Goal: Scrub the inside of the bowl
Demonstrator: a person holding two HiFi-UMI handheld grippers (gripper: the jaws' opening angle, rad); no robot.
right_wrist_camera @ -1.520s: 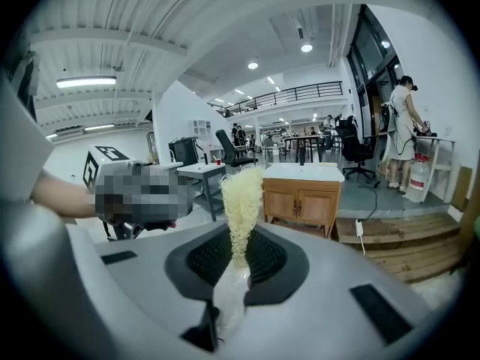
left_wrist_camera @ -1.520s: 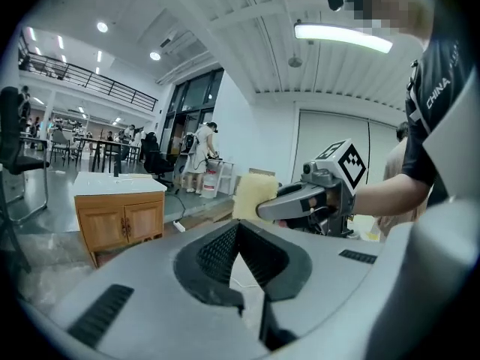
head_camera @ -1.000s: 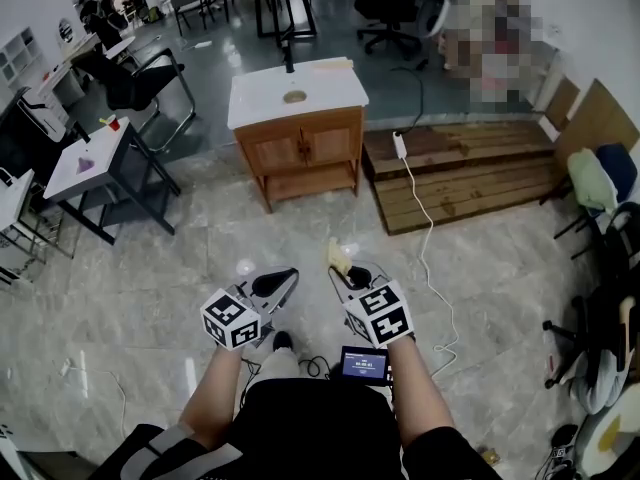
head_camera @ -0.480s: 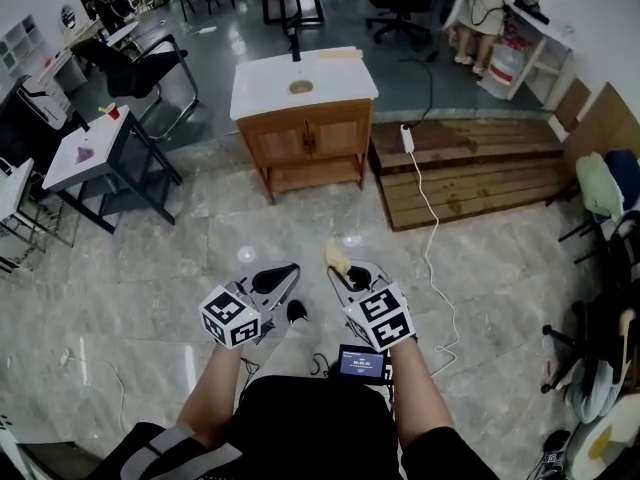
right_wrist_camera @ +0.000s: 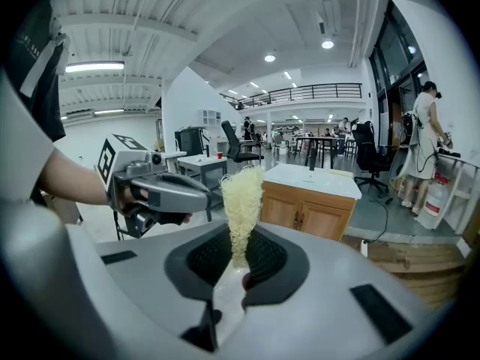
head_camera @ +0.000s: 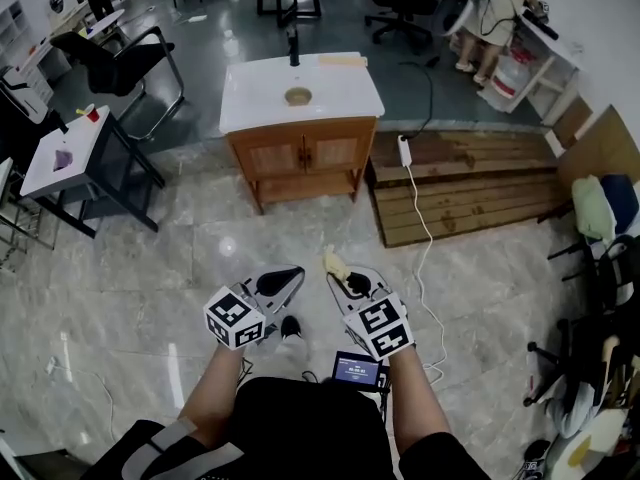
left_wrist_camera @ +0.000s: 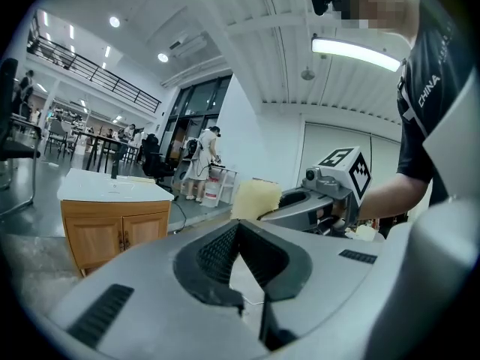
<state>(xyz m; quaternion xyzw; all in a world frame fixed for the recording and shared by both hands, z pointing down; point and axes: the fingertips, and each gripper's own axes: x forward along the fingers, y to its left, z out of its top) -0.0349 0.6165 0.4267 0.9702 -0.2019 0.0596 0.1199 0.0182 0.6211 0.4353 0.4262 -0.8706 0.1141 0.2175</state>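
Head view: the bowl (head_camera: 297,96) sits on the white tabletop (head_camera: 345,93) of a wooden cabinet (head_camera: 305,153), well apart from both grippers, with bare tiled floor (head_camera: 150,268) between. The left gripper (head_camera: 283,280) and right gripper (head_camera: 340,273) are held side by side, low over the floor. A white cable (head_camera: 425,233) trails to the right (beside a wooden platform (head_camera: 470,183)).

Left gripper view: its jaws are pressed together with nothing between them; the cabinet stands ahead to the left.

Right gripper view: its jaws are clamped on a yellow scrubber (right_wrist_camera: 241,201) that stands upright, and the cabinet is ahead, slightly right.

Left gripper (head_camera: 288,276) closed, right gripper (head_camera: 341,277) pinching scrubber (right_wrist_camera: 241,201)
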